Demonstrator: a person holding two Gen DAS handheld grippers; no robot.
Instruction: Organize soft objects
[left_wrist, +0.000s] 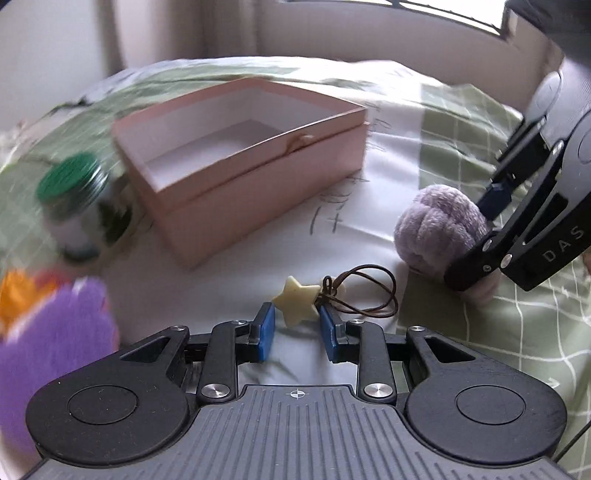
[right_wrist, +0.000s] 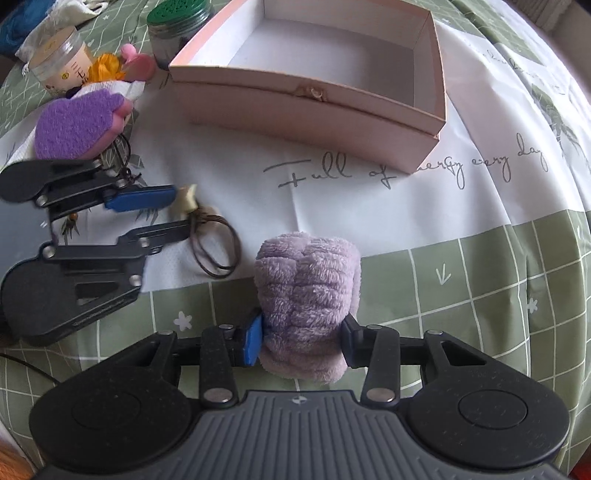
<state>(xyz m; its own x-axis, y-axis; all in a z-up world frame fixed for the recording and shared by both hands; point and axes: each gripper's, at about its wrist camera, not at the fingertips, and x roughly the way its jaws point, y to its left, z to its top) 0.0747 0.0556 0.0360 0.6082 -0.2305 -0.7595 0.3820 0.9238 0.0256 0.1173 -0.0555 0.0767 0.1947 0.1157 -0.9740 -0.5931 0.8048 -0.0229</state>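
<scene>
Closest to your right gripper (right_wrist: 301, 341) is the lilac plush ball (right_wrist: 306, 295), already squeezed between its pads low on the fleece body, resting on or just above the green-checked tablecloth (right_wrist: 480, 280). Treat it as light and very soft: it will squash under the pads rather than slip, so a grip across its middle should carry it, though the pile may bulge out either side.

Your left gripper (left_wrist: 297, 328) stands with its jaws apart, the blue pads flanking a cream star charm (left_wrist: 297, 301) on a brown cord loop (left_wrist: 364, 293) without clamping it. The star looks stiffer and smoother than the plush; the thin cord will trail and could snag, so take hold on the star's body, not the loop.

Ahead sits the pink box (right_wrist: 406, 146), lid off, white inside, with nothing visible in it. It is the likely home for the soft things, judging by the task.

Off to the left are a purple plush piece (right_wrist: 77, 125), something orange and pink (right_wrist: 110, 66), a green-lidded jar (right_wrist: 181, 16) and a clear-lidded tub (right_wrist: 59, 62); what the jars hold is hard to tell.
</scene>
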